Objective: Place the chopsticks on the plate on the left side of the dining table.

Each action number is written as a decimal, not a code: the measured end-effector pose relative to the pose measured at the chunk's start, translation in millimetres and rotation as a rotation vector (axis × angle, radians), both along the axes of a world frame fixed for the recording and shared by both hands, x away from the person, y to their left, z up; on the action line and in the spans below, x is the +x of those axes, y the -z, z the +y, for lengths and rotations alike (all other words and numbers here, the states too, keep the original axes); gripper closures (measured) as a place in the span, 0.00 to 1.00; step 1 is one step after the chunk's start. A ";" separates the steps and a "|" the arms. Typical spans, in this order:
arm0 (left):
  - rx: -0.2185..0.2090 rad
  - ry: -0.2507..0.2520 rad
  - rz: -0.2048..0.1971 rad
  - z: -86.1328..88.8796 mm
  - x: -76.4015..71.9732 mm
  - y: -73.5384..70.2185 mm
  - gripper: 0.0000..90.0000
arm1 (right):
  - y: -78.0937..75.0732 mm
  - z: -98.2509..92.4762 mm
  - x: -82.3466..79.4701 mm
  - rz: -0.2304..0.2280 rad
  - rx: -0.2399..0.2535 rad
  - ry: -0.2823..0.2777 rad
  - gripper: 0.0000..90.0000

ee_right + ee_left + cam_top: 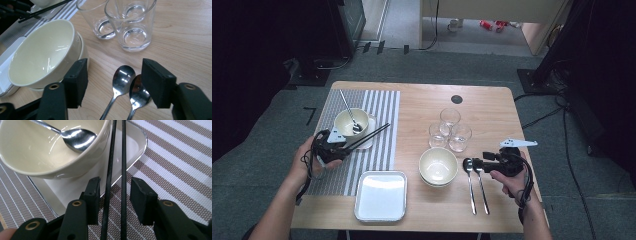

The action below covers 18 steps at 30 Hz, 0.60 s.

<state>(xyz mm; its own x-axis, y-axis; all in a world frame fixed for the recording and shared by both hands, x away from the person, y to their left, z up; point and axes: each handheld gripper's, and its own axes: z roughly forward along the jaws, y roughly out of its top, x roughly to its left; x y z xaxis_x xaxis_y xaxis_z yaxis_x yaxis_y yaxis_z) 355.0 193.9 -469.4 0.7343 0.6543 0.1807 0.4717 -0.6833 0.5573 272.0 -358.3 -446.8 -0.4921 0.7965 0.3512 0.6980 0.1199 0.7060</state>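
Toward nine o'clock on the worktop, on the striped mat, the left hand-held gripper sits with a pair of black chopsticks running between its jaws. In the left gripper view the pads stand clear of both sticks, so the grip is released and the chopsticks lie on their own, their far ends propped across the rim of the small white tray that carries a cream bowl with a spoon in it.

At three o'clock, the right hand-held gripper hovers with its jaws apart over the heads of two spoons lying side by side on the wood, holding nothing. A stacked bowl sits just to nine o'clock of them, and three glasses stand at twelve o'clock.

Several things could go wrong from here. The chopsticks rest at a slant on a curved rim, so a nudge from the left jaws could roll them off onto the mat. The two spoon heads nearly touch, so closing on them may catch both or pinch one and flick the other aside. The left jaw of that gripper also stands close to the bowl's wall, and a sideways drift could knock the stack.
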 end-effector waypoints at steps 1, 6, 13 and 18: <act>0.002 -0.004 0.001 0.3 0.9 1.4 0.66 | 0.1 -0.7 -0.4 -0.002 0.003 0.001 0.47; 0.006 -0.009 0.006 0.4 3.0 4.3 0.64 | 0.2 -0.7 -2.4 -0.025 -0.043 0.016 0.58; 0.015 -0.019 0.014 0.1 6.9 8.2 0.65 | 0.2 0.5 -4.0 -0.044 -0.075 0.020 0.61; 0.006 -0.027 0.017 3.3 9.4 7.2 0.74 | 0.8 0.5 -5.0 -0.039 -0.075 0.017 0.61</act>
<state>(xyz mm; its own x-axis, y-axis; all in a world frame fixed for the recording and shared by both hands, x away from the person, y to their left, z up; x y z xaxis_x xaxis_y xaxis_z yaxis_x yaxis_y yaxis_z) 364.5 197.2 -476.7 0.7196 0.6725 0.1730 0.4989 -0.6740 0.5449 267.1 -357.8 -447.6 -0.4903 0.8282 0.2715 0.6726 0.1614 0.7222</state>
